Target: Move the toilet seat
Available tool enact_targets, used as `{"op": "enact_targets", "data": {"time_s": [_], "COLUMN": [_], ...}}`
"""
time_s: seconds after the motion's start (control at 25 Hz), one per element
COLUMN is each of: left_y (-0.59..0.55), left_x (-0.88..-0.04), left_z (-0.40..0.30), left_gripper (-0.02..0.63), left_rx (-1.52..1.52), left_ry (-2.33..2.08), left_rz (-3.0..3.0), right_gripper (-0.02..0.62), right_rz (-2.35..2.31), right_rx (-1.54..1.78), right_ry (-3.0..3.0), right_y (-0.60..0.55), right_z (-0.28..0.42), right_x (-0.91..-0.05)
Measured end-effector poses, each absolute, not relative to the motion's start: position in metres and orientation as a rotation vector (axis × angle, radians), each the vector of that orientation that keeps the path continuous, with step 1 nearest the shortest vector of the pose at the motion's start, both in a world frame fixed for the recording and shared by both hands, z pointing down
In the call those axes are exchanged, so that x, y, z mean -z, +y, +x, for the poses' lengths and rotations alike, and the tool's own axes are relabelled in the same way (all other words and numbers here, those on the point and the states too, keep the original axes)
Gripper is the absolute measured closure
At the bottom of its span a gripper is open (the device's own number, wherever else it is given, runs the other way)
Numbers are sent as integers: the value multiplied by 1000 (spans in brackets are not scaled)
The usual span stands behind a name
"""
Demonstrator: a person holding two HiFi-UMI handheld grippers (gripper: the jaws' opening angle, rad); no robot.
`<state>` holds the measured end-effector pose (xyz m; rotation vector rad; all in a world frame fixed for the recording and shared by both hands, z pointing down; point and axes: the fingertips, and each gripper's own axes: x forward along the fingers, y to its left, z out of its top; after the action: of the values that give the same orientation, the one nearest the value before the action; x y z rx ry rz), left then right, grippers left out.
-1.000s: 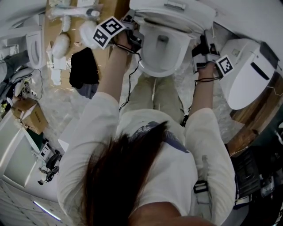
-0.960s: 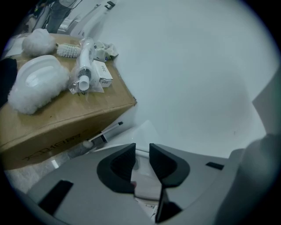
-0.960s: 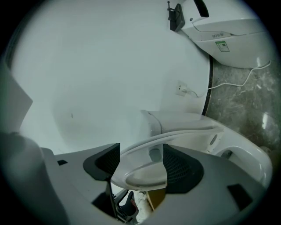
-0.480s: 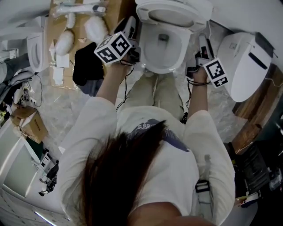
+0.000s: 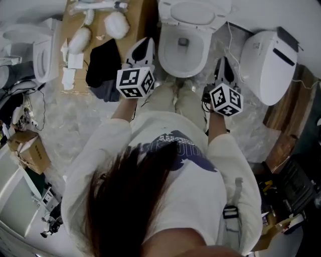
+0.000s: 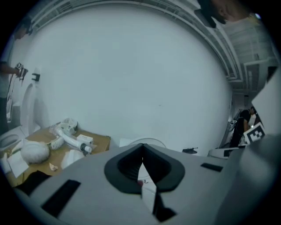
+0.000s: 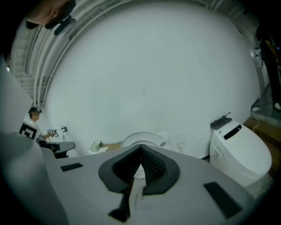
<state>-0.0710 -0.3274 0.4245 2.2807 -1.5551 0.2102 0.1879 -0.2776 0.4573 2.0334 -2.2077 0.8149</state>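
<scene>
Toilet seat (image 5: 194, 12) stands raised behind bowl (image 5: 183, 50); left gripper (image 5: 144, 50) and right gripper (image 5: 223, 68) have just closed together, empty, both off it; unsupported seat may slam down.

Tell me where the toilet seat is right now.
In the head view, at top centre, the toilet seat stands raised behind the open bowl. It lies between the cardboard sheet on the left and the closed toilet on the right.

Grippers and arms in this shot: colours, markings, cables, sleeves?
The left gripper and right gripper have grey bodies and black ribbed V-shaped jaw pads. Each carries a white cube with black square markers. A black cable hangs by the right one. Long cream sleeves cover both arms.
</scene>
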Motion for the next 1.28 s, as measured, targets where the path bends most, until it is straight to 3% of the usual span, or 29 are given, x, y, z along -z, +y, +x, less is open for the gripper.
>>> {"op": "enact_targets", "data": {"time_s": [0.2, 0.68, 1.28], "left_y": [-255, -99, 21], "left_x": [-404, -354, -326], "left_z": [-60, -48, -126], "left_gripper": [607, 609, 609], "left_rx": [-262, -210, -184], "left_ry": [-1623, -1744, -1627], "left_rz": [2370, 2449, 2557], "right_gripper": [584, 584, 584], "right_rz": [1956, 1939, 2097], "right_rx": [-607, -521, -506], "right_ry": [-2235, -2337, -2288], "right_y": [-207, -70, 74], "right_z": [173, 191, 138], "right_x": [-433, -417, -385]}}
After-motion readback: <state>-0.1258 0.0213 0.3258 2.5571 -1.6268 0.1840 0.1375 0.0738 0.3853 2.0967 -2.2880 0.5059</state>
